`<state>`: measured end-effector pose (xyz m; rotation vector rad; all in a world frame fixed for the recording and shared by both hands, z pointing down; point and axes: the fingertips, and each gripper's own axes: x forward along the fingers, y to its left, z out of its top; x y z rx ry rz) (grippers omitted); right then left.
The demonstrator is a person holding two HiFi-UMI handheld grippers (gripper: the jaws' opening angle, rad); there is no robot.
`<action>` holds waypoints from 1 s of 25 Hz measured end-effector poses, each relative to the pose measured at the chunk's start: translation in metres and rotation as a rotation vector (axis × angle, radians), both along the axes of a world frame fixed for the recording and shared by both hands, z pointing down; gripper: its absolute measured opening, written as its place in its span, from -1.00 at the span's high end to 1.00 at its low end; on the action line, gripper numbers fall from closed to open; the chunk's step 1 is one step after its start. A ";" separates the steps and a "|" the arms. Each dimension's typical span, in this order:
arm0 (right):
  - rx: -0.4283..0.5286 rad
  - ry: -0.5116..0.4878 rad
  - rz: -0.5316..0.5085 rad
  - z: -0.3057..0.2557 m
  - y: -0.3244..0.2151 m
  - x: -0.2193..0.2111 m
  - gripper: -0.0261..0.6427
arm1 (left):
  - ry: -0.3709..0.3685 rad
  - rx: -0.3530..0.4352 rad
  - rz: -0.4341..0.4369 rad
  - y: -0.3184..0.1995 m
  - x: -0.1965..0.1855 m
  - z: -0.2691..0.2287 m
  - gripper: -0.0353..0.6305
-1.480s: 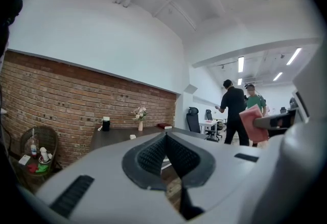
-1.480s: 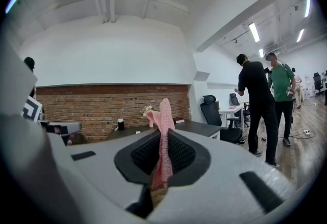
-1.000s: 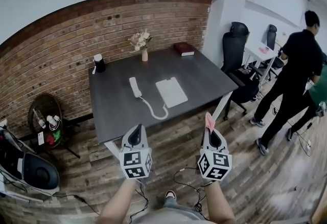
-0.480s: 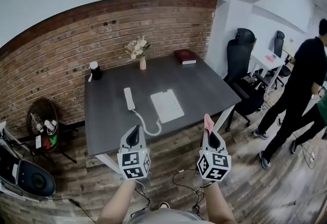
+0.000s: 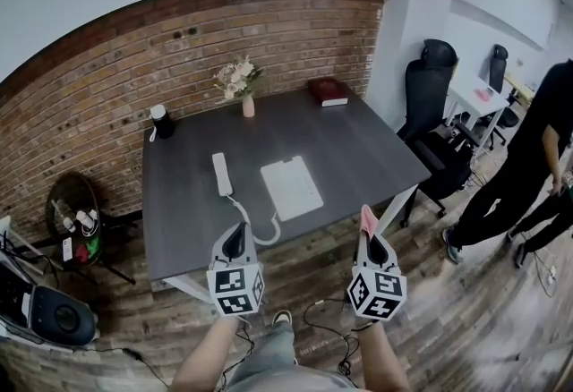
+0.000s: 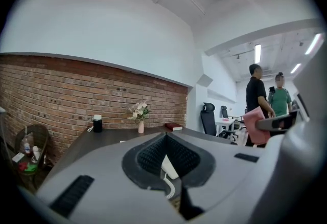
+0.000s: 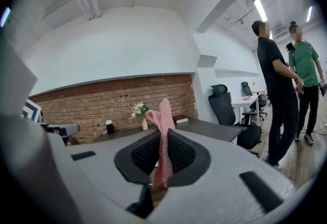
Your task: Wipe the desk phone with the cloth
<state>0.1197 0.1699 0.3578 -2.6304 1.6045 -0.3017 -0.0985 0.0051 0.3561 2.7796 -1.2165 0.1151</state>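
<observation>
The white desk phone (image 5: pixel 291 187) lies on the dark grey desk (image 5: pixel 358 149). Its handset (image 5: pixel 221 174) rests off the base to the left, joined by a coiled cord (image 5: pixel 260 230). Both grippers hang over the wooden floor, short of the desk's near edge. My left gripper (image 5: pixel 236 236) is shut with nothing in it; part of the phone (image 6: pixel 167 165) shows past its jaws. My right gripper (image 5: pixel 368 236) is shut on a pink cloth (image 5: pixel 367 218), which stands up between the jaws (image 7: pixel 163 131). In the left gripper view the cloth (image 6: pixel 254 126) shows at the right.
A vase of flowers (image 5: pixel 242 86), a red book (image 5: pixel 328 91) and a black cup (image 5: pixel 161 122) stand along the desk's far edge by the brick wall. Black office chairs (image 5: pixel 434 81) and a person (image 5: pixel 528 175) are at the right. Cables (image 5: pixel 322 314) lie on the floor.
The head view has shifted, so the desk sits a little further left and nearer. The person at the right has moved toward the frame's edge. Both grippers hold the same pose.
</observation>
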 end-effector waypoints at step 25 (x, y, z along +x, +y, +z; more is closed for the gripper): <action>0.016 0.073 -0.084 -0.039 -0.229 0.150 0.86 | 0.098 0.006 -0.071 -0.221 0.139 -0.030 0.91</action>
